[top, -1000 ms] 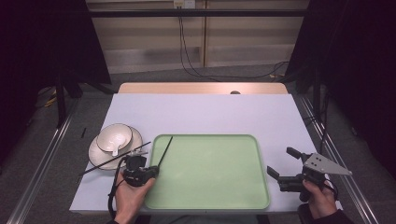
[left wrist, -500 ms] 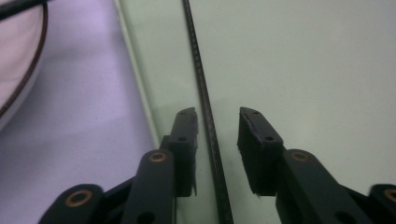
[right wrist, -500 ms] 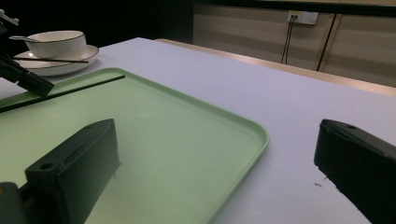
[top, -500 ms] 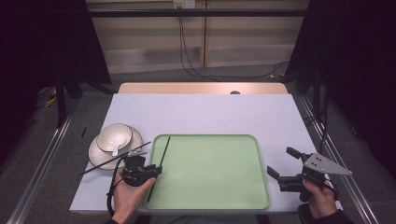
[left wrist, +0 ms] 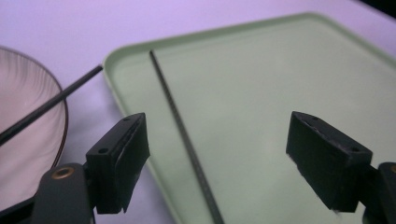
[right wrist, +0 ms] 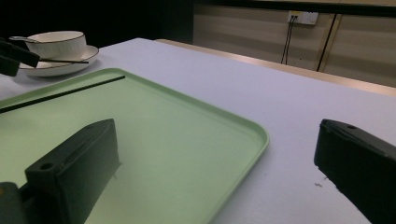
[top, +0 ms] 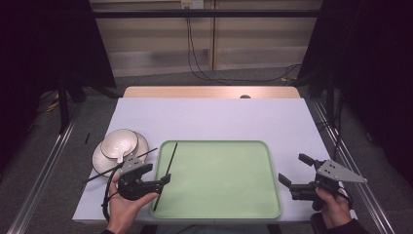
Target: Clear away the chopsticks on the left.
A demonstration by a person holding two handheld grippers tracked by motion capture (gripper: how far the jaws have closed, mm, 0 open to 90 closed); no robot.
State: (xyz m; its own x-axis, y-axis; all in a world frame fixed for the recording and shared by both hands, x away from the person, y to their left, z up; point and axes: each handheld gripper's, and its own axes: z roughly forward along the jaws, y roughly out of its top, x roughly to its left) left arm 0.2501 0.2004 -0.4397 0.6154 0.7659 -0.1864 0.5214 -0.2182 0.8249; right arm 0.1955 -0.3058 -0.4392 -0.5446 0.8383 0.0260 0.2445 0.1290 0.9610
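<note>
green tray [top: 219,180] sits on the white counter [top: 214,117], one chopstick [top: 165,173] lying along its left side. left hand-held gripper [top: 163,181] gapes wide over it. right hand-held gripper [top: 294,170] wide, empty, beside the tray's right rim.

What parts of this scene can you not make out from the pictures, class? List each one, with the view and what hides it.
- Near end of the chopstick on the tray: left gripper view, cut off by the bottom edge.
- Second chopstick: left gripper view, runs off the left edge.
- Bowl contents: high view, too small to tell.
- Plate under the bowl: right gripper view, partly covered by the left gripper.
- Right gripper jaw: its own view, cut off at the right edge.
</note>
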